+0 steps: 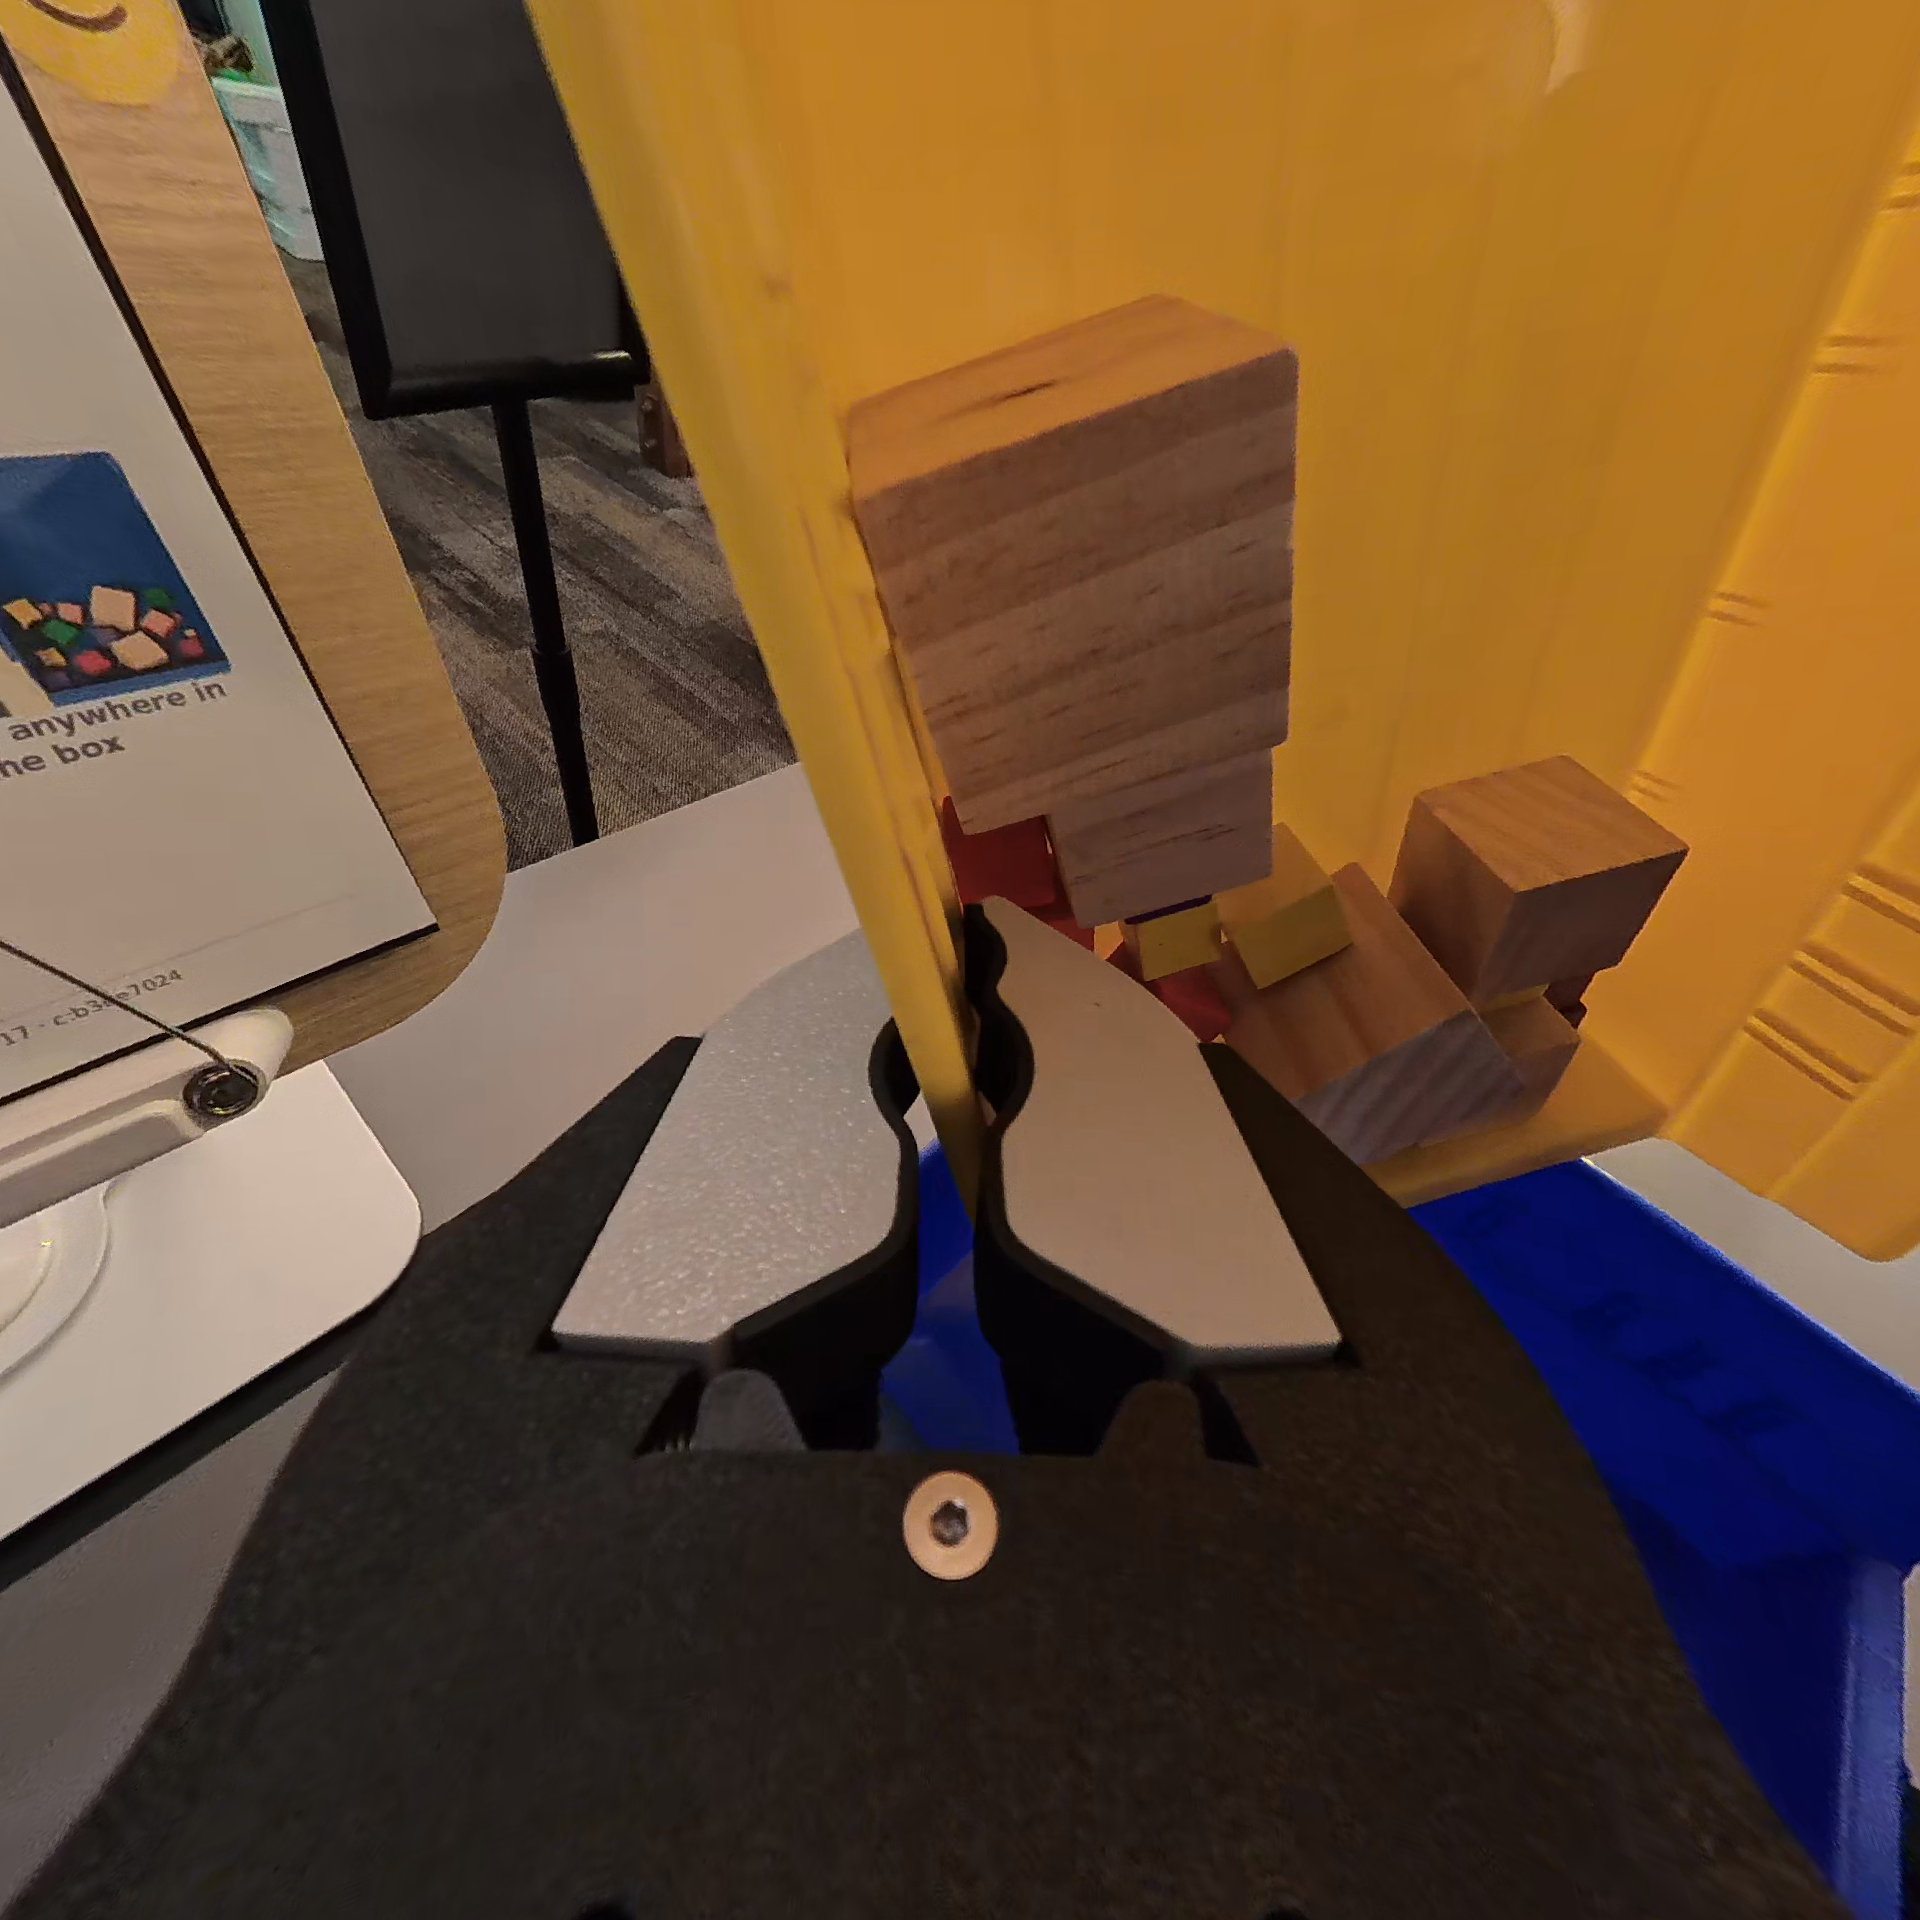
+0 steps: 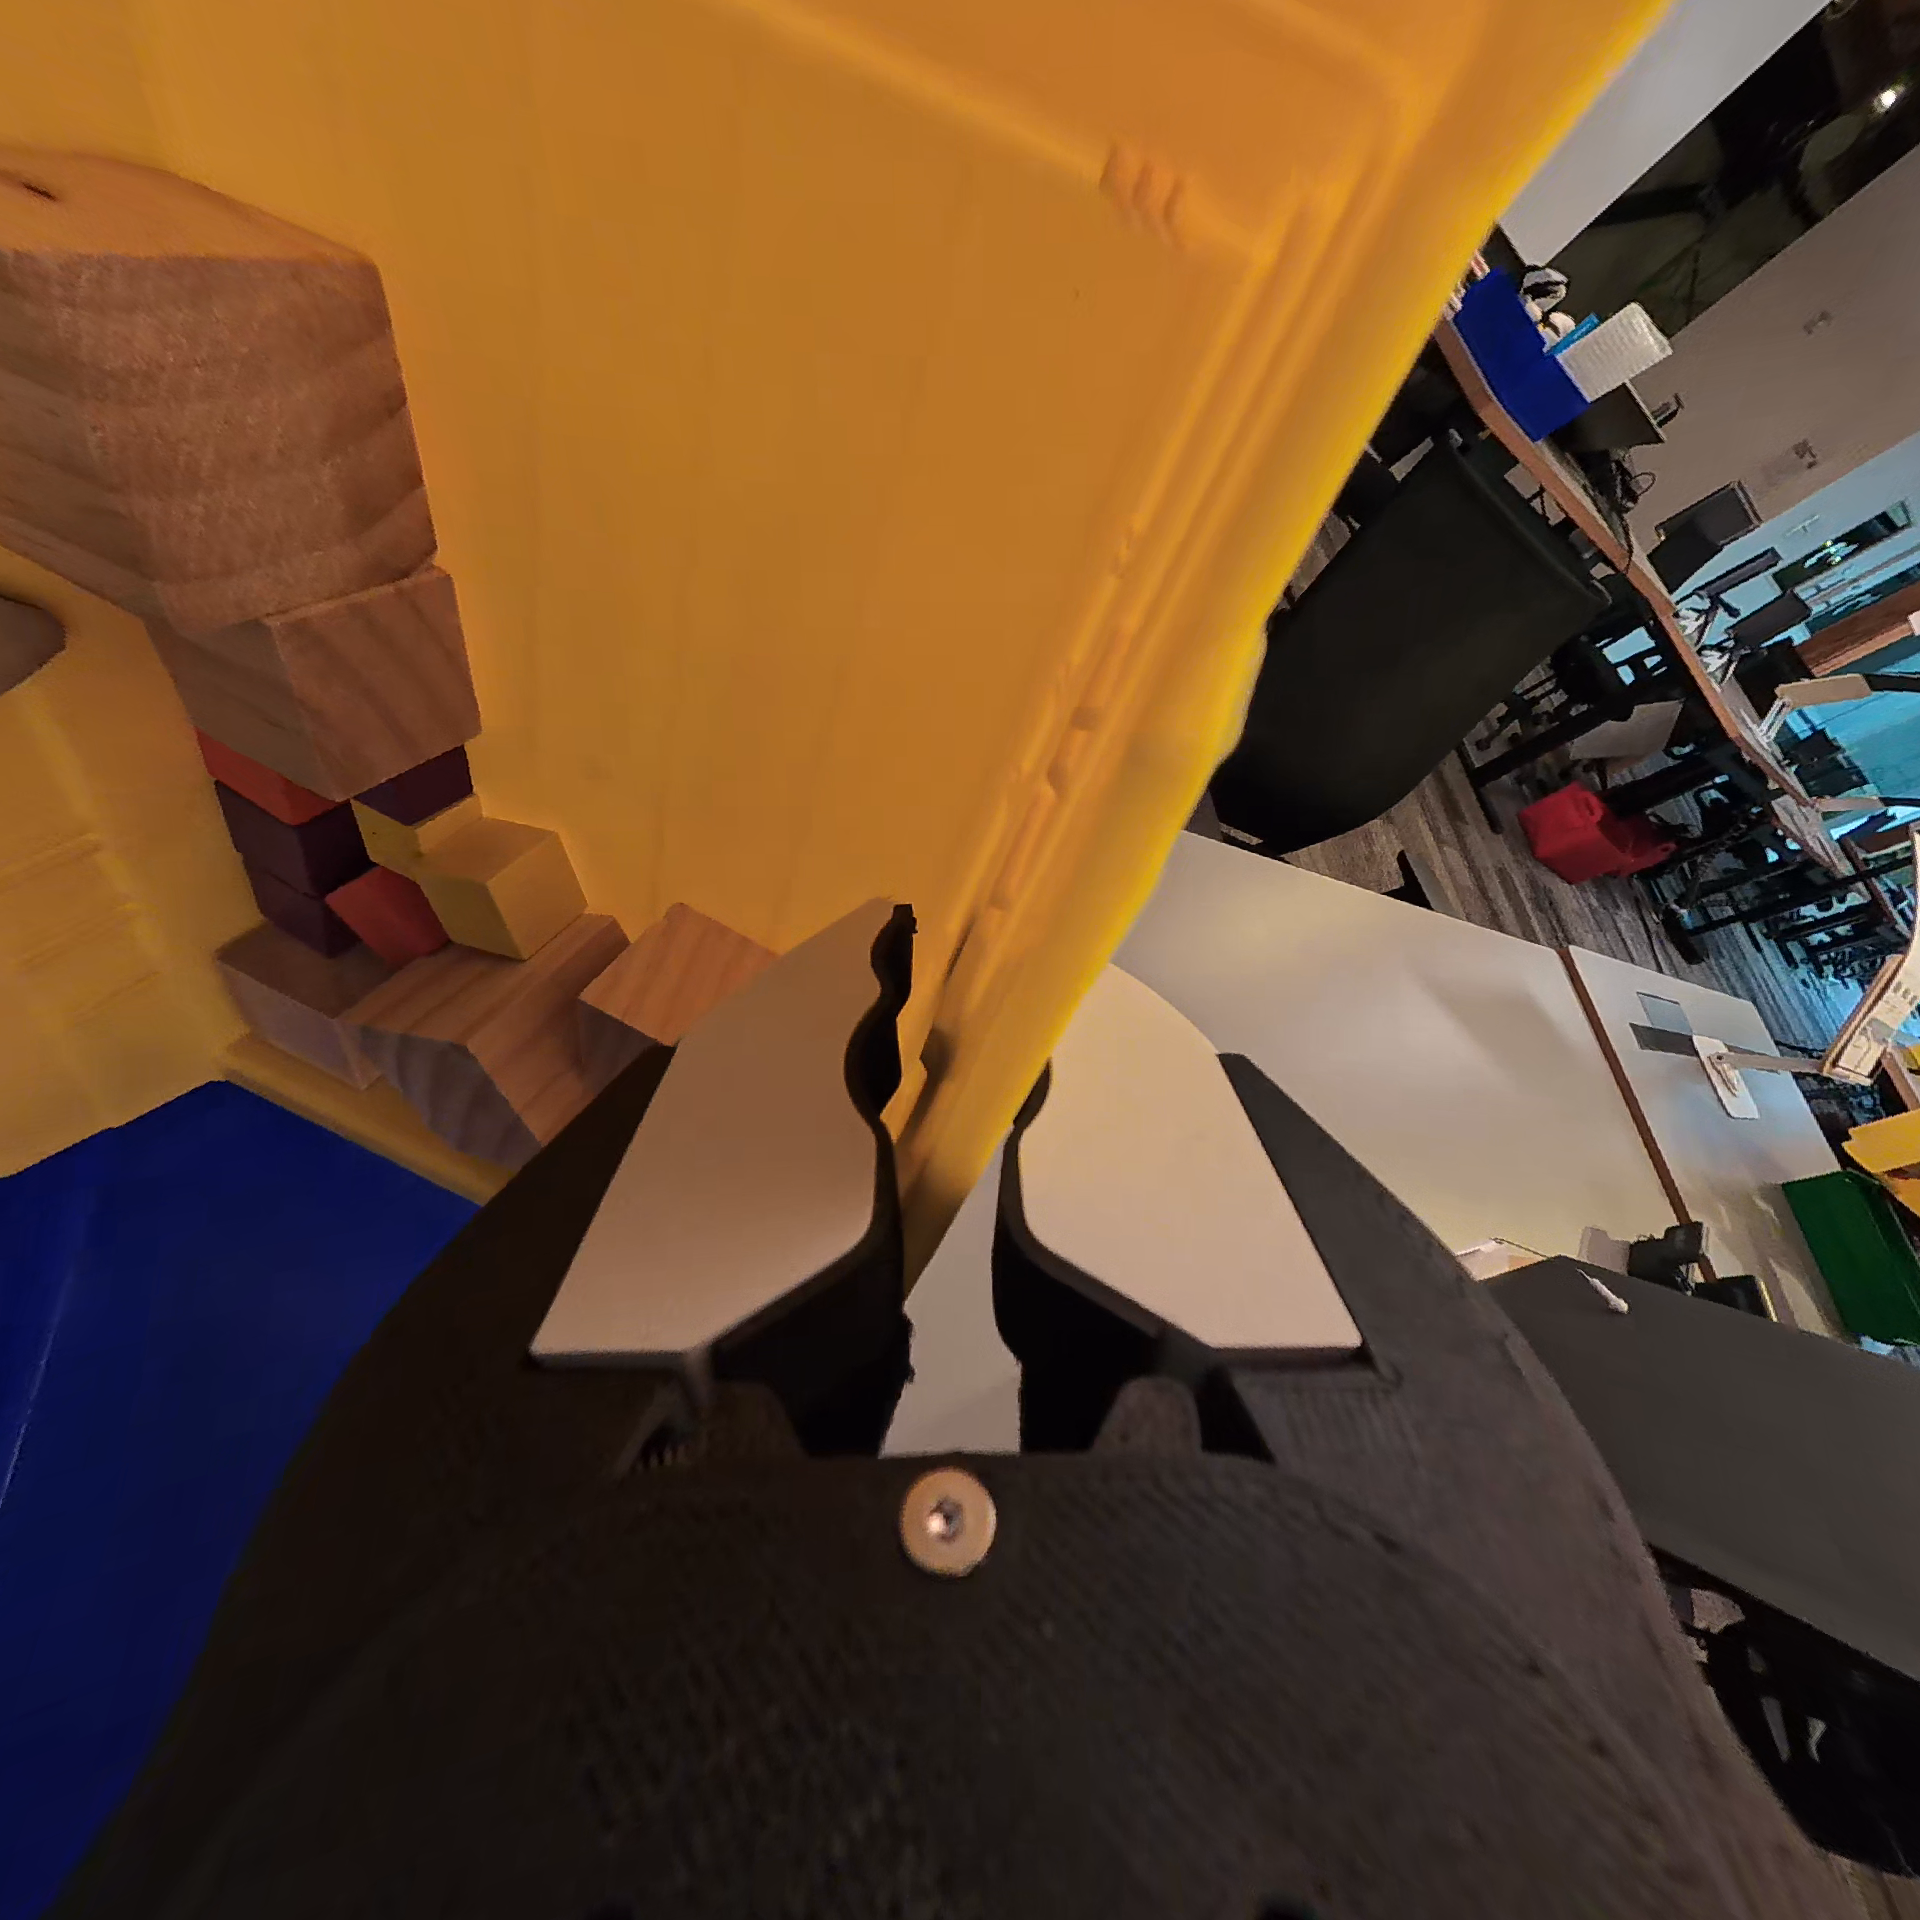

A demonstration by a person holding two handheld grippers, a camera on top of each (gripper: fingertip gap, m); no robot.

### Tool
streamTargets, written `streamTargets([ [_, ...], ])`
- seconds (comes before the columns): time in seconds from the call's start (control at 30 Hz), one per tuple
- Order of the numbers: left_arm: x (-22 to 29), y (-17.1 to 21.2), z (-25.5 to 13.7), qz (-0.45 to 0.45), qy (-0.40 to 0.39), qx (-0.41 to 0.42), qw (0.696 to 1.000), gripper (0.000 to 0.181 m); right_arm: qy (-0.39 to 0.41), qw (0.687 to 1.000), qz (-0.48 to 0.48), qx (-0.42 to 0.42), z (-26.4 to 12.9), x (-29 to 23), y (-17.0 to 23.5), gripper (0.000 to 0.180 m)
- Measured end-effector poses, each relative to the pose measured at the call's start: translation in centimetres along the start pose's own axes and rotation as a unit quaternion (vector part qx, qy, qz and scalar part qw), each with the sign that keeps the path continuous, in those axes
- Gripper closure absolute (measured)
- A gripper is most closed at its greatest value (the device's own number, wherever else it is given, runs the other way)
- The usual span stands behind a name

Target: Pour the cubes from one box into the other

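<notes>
The yellow box (image 1: pixel 1351 260) is tipped up steeply, its open side toward me. My left gripper (image 1: pixel 961 997) is shut on its left wall. My right gripper (image 2: pixel 935 997) is shut on its right wall, which also shows in that view (image 2: pixel 831 416). Wooden and coloured cubes (image 1: pixel 1081 582) are piled at the box's lower edge, seen also in the right wrist view (image 2: pixel 312 727). The blue box (image 1: pixel 1662 1403) lies directly below that edge; it shows at lower left in the right wrist view (image 2: pixel 156 1351).
A stand with a printed instruction sheet (image 1: pixel 156 623) sits on the white table (image 1: pixel 644 904) to the left. To the right, the white table (image 2: pixel 1403 1039) continues, with a black bin (image 2: pixel 1403 644) and desks beyond it.
</notes>
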State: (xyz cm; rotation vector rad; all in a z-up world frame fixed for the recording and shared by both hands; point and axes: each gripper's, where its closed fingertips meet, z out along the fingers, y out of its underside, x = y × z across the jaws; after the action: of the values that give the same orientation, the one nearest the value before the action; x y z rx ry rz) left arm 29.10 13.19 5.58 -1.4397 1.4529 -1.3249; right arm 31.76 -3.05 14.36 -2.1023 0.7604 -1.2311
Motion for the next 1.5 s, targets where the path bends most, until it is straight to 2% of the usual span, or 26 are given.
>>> streamTargets([
  [0.37,1.3,-0.7,-0.4,0.020,0.012,0.033,0.999,0.177,0.017,0.999,0.009,0.030,-1.7,0.7,0.7,0.165],
  [0.57,1.9,-0.3,-0.1,0.033,0.013,0.023,0.999,0.176,0.010,0.999,0.020,0.025,-1.6,1.0,1.7,0.165],
  [0.7,2.1,1.0,0.6,0.016,0.015,-0.017,1.000,0.176,-0.004,1.000,0.026,-0.009,-0.6,0.7,3.0,0.164],
  [0.93,2.2,1.2,0.8,0.013,0.014,-0.015,1.000,0.176,-0.009,0.999,0.029,-0.011,-0.4,0.8,3.4,0.164],
  [1.2,2.3,1.0,0.7,0.017,0.013,0.005,1.000,0.176,-0.009,1.000,0.028,0.009,-0.4,0.9,3.3,0.164],
  [1.5,2.5,0.1,-0.1,0.026,0.014,0.064,0.998,0.177,0.017,0.998,0.011,0.061,-1.9,1.0,2.6,0.164],
])
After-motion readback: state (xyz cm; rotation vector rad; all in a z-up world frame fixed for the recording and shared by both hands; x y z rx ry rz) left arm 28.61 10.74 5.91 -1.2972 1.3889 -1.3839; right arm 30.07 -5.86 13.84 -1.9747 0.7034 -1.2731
